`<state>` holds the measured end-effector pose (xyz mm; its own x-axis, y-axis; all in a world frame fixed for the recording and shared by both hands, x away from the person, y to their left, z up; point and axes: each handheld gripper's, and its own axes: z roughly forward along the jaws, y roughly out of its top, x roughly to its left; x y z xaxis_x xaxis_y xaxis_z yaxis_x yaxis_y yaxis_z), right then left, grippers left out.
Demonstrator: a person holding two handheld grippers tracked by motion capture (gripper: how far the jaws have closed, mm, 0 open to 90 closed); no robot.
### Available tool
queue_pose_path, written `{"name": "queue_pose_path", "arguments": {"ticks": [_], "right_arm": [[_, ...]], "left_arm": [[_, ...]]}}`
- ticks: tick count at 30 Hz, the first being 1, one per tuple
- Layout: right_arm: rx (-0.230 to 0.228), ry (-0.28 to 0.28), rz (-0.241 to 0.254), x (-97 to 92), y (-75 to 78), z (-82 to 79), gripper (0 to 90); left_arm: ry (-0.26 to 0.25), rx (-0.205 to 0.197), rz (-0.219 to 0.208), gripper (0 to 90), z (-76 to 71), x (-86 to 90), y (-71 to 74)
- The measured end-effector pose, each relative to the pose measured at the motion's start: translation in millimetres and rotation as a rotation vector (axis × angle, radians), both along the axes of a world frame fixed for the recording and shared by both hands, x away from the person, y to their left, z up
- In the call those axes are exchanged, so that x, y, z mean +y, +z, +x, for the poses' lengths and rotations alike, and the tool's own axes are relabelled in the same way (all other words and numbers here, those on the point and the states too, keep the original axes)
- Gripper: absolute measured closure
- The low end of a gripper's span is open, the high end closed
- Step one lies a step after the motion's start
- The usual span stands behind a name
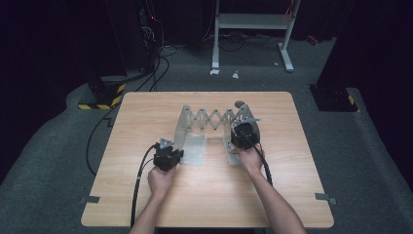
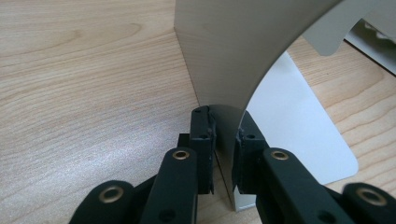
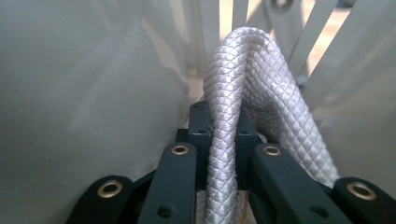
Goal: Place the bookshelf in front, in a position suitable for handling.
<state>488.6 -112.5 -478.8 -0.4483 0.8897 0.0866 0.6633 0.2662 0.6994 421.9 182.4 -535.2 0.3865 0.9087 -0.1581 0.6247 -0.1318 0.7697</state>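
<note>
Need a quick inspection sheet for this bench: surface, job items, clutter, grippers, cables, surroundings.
Surface: wooden table, bare wood around the work.
Job's things: expanding metal rack with scissor links, standing mid-table; its left end plate upright; white braided rope looped inside the right end.
Clutter: nothing seen.
Grippers: left gripper shut on the plate's edge; right gripper shut on the rope.
Cables: black gripper cables trail toward the person; more cable on the floor left of the table.
Surroundings: dark room, grey carpet, white stand frame behind, hazard-striped base at far left.
</note>
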Motion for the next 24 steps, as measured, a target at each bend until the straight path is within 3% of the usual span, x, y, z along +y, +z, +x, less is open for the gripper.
{"name": "queue_pose_path", "arguments": {"ticks": [5,8,24], "right_arm": [[-0.038,-0.01,-0.02,5.5,12.0,4.7,83.2],[-0.03,-0.016,-0.018,8.1,12.6,9.9,83.2],[0.043,0.013,-0.024,9.2,-28.1,28.1,83.2]], "left_arm": [[-0.001,0.0,-0.002,80.6,0.1,0.1,-0.1],[-0.001,0.0,-0.003,80.6,0.1,0.2,-0.1],[-0.001,0.0,-0.001,80.5,0.1,0.1,-0.1]]}}
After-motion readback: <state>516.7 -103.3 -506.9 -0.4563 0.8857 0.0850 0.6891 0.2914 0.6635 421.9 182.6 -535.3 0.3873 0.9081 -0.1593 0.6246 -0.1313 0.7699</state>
